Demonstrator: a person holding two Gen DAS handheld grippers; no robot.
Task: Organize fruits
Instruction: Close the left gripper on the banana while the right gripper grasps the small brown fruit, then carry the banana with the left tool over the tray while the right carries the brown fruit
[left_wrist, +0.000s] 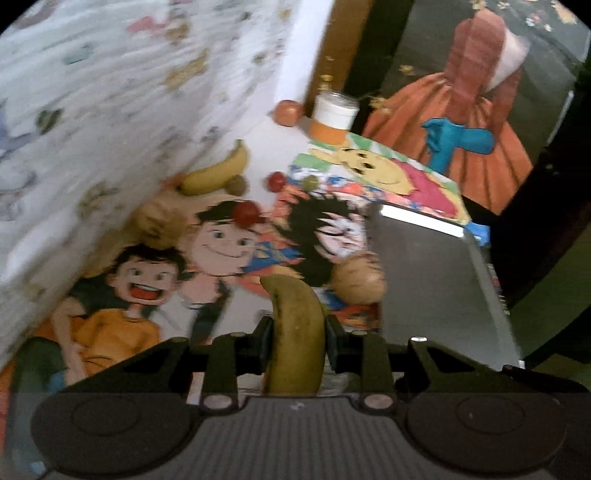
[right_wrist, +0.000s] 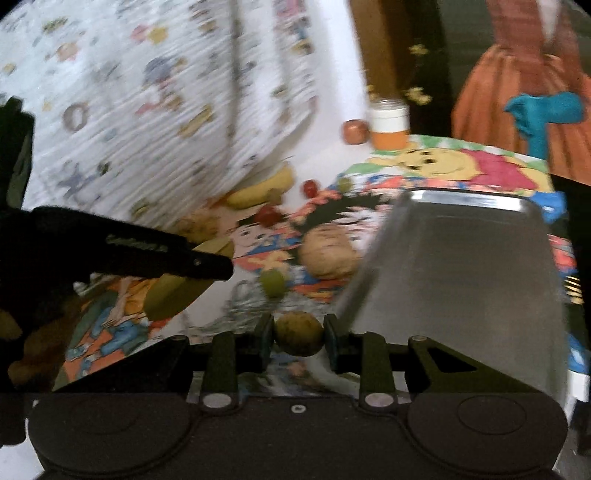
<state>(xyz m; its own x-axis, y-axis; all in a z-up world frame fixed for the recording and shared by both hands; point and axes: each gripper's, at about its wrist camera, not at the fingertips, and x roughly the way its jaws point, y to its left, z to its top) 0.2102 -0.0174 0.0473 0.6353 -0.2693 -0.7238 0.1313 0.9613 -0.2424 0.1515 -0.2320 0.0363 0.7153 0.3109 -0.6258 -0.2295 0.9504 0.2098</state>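
My left gripper is shut on a greenish-yellow banana, held lengthwise between the pads above the cartoon-printed cloth. My right gripper is shut on a small brownish round fruit. In the right wrist view the left gripper shows at the left with its banana. A steel tray lies to the right. Loose on the cloth lie a second banana, a tan round fruit, red fruits, a green grape and an apple.
A white-lidded orange jar stands at the far end beside the apple. A patterned white cloth rises along the left. A pale knobbly piece lies by it. A mirror behind reflects a person in an orange skirt.
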